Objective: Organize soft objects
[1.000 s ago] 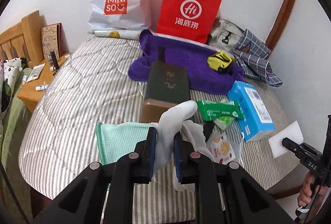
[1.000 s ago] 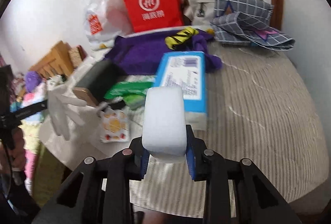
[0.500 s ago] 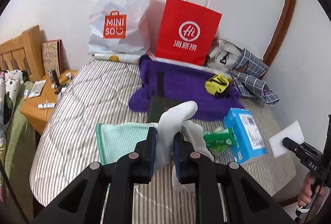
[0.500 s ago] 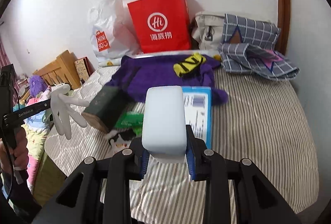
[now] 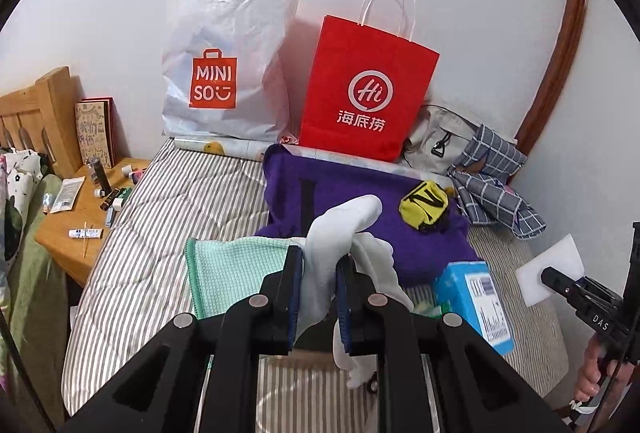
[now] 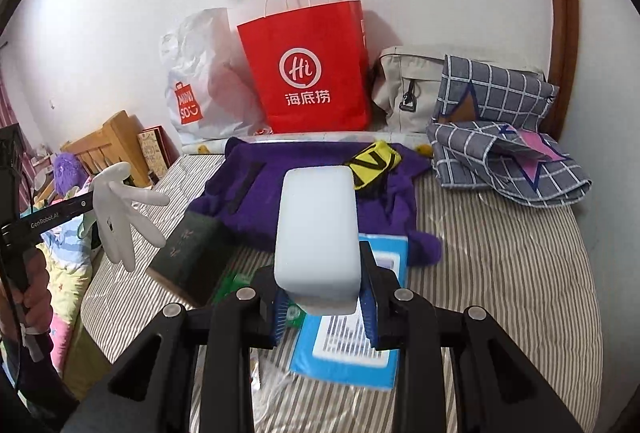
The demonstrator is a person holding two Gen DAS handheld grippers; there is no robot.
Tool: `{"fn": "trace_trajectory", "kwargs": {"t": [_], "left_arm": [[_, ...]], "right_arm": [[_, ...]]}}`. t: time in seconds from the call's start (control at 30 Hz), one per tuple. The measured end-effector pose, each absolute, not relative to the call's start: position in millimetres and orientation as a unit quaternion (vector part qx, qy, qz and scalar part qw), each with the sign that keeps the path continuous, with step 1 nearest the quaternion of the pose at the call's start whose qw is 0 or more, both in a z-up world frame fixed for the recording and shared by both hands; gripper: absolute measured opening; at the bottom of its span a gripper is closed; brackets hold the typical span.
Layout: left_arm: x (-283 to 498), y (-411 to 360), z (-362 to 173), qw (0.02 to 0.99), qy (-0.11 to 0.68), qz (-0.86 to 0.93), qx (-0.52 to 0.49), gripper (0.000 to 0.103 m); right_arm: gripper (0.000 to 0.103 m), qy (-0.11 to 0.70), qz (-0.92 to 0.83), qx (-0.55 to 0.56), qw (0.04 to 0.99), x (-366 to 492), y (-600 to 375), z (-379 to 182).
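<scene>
The left tool (image 5: 318,297) pinches a limp white glove (image 5: 340,233); the right tool (image 6: 322,307) squeezes a white sponge (image 6: 316,233). The dangling glove could slip free above the bed (image 5: 160,233).

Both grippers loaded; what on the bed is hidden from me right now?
- Dark green box: hidden in the left wrist view behind the white glove and left gripper.
- Blue tissue pack: label blurred, partly covered by the white sponge in the right wrist view.
- Green packets: mostly hidden.
</scene>
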State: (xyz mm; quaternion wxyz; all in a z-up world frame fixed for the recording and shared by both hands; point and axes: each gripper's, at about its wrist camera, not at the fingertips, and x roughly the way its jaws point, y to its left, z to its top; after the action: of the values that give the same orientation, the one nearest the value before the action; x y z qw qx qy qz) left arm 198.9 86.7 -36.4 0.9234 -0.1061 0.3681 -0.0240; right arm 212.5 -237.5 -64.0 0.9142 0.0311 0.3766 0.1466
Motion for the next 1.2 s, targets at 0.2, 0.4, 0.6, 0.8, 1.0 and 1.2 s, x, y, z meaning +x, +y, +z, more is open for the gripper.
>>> {"fn": "trace_trajectory", "kwargs": {"t": [0.2,0.4,0.6,0.8,1.0,1.2], "left_arm": [[227,88,-39,0.920,0.374,-0.019,-0.112,0.015],[256,85,-44,0.917,0.381,-0.017,-0.115,0.015],[279,84,-49,0.915,0.386,-0.009,-0.117,0.015],[301,82,-54,0.914,0.391,-0.002,-0.111,0.015],[325,83,-68,0.910,0.400,0.002,-0.110,0.015],[352,76,-86,0.903,0.417,0.002,-0.100,0.015]], "right_arm": [[0.030,0.382,0.147,0.034,0.912,241,-235,-67],[0.030,0.387,0.147,0.031,0.910,267,-232,-73],[0.030,0.394,0.149,0.022,0.907,294,-228,-81],[0.030,0.401,0.156,0.018,0.902,321,-223,-91],[0.030,0.418,0.152,0.023,0.896,347,-223,-109],[0.030,0.435,0.149,0.021,0.888,367,-226,-129]]}}
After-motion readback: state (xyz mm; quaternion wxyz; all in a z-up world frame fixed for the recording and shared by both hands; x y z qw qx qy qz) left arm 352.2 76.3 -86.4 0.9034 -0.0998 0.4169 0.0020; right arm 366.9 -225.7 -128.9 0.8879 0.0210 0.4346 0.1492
